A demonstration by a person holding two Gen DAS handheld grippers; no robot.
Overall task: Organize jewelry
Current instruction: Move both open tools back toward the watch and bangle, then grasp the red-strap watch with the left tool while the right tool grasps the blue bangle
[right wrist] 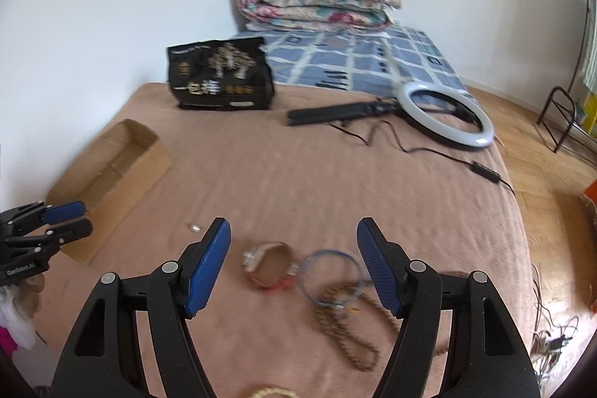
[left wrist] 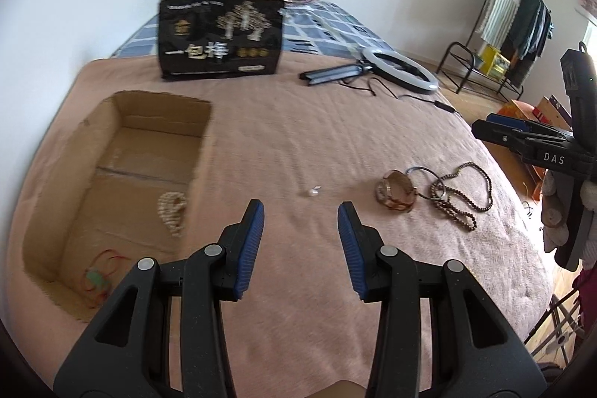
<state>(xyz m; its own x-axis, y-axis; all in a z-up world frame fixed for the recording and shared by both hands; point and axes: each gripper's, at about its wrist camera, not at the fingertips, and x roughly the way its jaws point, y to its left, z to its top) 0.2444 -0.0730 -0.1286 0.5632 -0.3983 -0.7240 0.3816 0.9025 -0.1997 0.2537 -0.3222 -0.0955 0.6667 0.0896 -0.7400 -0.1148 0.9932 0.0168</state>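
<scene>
My left gripper (left wrist: pixel 300 211) hangs above the pink, nubbly blanket (left wrist: pixel 298 137) with its ribbed blue pads spread wide and nothing between them. My right gripper (right wrist: pixel 293 230) is just as wide and empty, over a loose heap of jewelry: a brown strap watch (right wrist: pixel 266 267), a thin blue bangle (right wrist: pixel 330 278) touching it, and a dark beaded necklace (right wrist: pixel 347 334) coiled beneath. A small pale pearl (left wrist: pixel 310 191) lies alone on the blanket. The open corrugated cardboard box (left wrist: pixel 74 152) at left holds a cream bead strand (left wrist: pixel 171 211) and a red-corded green pendant (left wrist: pixel 99 276).
</scene>
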